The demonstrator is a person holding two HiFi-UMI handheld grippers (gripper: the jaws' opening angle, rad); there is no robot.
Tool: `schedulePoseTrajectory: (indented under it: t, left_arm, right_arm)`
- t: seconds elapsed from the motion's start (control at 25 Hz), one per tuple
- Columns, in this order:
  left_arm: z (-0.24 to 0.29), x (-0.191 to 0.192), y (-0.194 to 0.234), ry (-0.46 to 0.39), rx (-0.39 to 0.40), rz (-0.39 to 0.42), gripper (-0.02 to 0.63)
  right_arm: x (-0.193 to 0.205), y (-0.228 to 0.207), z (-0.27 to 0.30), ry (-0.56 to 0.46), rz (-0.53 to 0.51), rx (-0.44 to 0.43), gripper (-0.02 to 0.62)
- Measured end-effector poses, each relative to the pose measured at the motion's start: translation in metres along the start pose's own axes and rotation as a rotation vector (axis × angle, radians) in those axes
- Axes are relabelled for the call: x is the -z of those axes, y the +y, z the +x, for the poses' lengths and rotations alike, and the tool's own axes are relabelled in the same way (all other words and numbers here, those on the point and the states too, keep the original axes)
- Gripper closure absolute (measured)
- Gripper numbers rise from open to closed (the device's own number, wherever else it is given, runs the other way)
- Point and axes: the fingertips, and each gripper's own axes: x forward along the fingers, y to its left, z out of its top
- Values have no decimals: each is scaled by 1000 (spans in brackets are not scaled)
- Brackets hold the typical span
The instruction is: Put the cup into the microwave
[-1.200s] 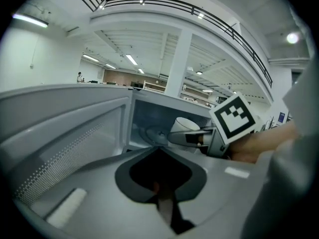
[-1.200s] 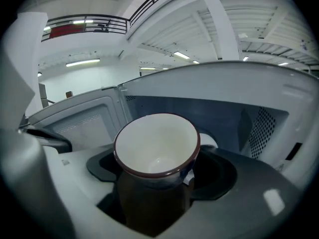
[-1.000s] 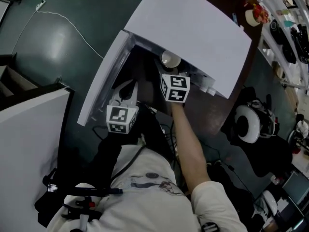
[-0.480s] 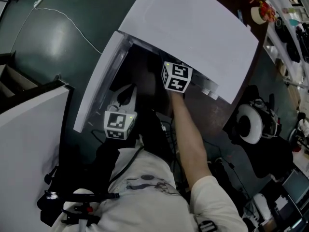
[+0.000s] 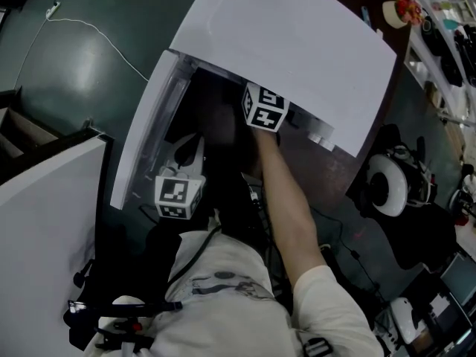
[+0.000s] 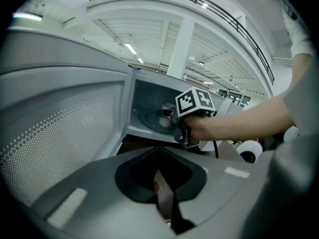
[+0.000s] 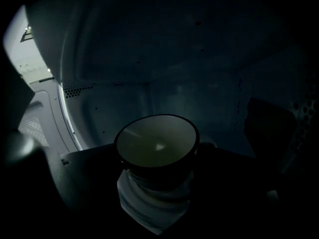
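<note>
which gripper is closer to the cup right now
Right. The right gripper holds the cup inside the microwave; the left gripper is outside, by the open door, apart from it.

One cup (image 7: 157, 142), one microwave (image 5: 297, 43), two grippers (left gripper (image 6: 163, 188), right gripper (image 6: 173, 117))

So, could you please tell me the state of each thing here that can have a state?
microwave door: open
cup: upright, inside the microwave
right gripper: shut on the cup
left gripper: jaws together, holding nothing
</note>
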Motion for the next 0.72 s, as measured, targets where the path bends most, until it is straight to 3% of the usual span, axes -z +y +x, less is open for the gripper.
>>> schedulePoseTrajectory:
  t: [0.72]
  left_arm:
    - [-5,3,0,-5,2,-7,607]
  right_arm:
    - [0,-2,-4,-16,-43,3,190]
